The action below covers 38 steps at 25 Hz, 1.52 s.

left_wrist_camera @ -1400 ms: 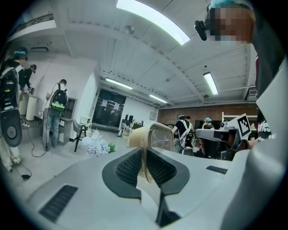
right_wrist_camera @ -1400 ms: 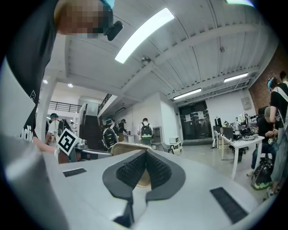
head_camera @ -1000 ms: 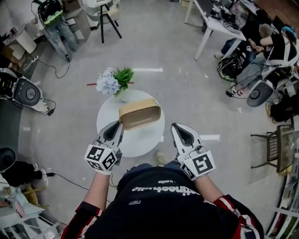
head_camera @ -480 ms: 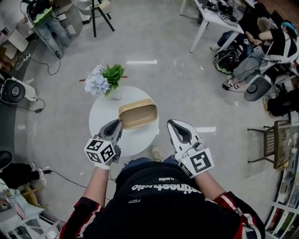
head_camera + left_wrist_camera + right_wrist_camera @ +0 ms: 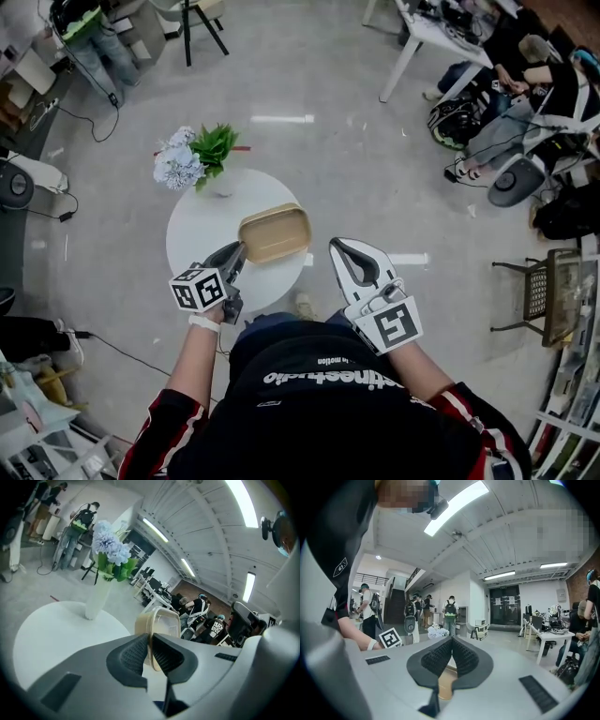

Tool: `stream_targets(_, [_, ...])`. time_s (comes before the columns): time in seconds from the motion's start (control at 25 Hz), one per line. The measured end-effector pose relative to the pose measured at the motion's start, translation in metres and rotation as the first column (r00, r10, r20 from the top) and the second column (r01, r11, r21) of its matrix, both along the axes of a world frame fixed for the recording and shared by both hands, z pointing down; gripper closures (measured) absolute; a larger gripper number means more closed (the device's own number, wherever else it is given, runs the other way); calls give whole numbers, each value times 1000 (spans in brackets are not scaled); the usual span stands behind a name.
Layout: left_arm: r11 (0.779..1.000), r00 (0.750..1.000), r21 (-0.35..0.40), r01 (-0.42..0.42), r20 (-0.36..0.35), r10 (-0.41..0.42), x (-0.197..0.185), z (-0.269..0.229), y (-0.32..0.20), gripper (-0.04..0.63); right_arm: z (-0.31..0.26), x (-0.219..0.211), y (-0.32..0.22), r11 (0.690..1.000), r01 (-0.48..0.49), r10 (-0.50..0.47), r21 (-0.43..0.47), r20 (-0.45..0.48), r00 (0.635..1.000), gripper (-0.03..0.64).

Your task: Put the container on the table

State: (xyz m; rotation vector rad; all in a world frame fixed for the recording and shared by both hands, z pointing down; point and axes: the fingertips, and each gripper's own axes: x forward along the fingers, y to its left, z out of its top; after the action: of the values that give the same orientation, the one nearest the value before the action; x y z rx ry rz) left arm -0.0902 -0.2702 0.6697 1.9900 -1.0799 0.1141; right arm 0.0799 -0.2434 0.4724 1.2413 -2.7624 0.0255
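At the left of the head view, a white vase [image 5: 221, 187] holding pale blue flowers [image 5: 176, 166] and green leaves stands at the far rim of a small round table [image 5: 202, 239] with a smooth, matte white top. Most of the tabletop is bare between the vase and its near edge. My left gripper [image 5: 236, 251], grey plastic with a square-marker cube at the wrist, reaches in over the table's near right side. In the left gripper view its black ribbed pads [image 5: 132, 656] are clamped on the thin wall of the container [image 5: 161, 623], with only that wall between them. The container [image 5: 274, 232] is a shallow tan plastic tub, rectangular with rounded corners, open-topped and slightly see-through. It sits over the table's right edge, part of it jutting past the rim. I cannot tell whether its base touches the top. Just right of it, over the floor, my right gripper [image 5: 343, 249] holds nothing. Its ribbed pads [image 5: 436, 658] meet at the tips. The glossy grey floor [image 5: 366, 178] lies open beyond and to the right of the table. A white desk [image 5: 427, 42] with seated people stands well apart at the far right.
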Motion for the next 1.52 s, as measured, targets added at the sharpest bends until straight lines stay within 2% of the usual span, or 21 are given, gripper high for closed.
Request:
stream_targets(0.16, [994, 997, -94, 48, -58, -54, 2, 27, 0, 548, 8, 10, 0, 1000, 4, -4, -16, -11, 1000, 609])
stream_targets(0.48, [974, 987, -186, 126, -75, -142, 6, 65, -5, 548, 15, 22, -3, 999, 9, -10, -34, -7, 1000, 608])
stream_targets(0.8, [935, 973, -310, 174, -91, -211, 7, 115, -7, 548, 18, 22, -10, 1000, 8, -7, -28, 10, 1000, 609])
stream_targets(1.08, [876, 945, -428, 223, -127, -302, 5, 154, -2, 548, 17, 26, -9, 1000, 10, -10, -21, 5, 1000, 607])
stream_targets(1.24, [853, 940, -468, 230, -121, -319, 6, 170, 1, 548, 21, 29, -7, 999, 13, -13, -36, -13, 1000, 607])
stream_targets(1.36, [838, 934, -492, 236, -123, -336, 6, 180, 3, 548, 18, 28, -9, 999, 9, -9, -32, 8, 1000, 609])
stream_targets(1.52, [829, 933, -509, 233, -125, -338, 10, 190, 6, 548, 20, 31, -7, 999, 9, -10, -35, -4, 1000, 607])
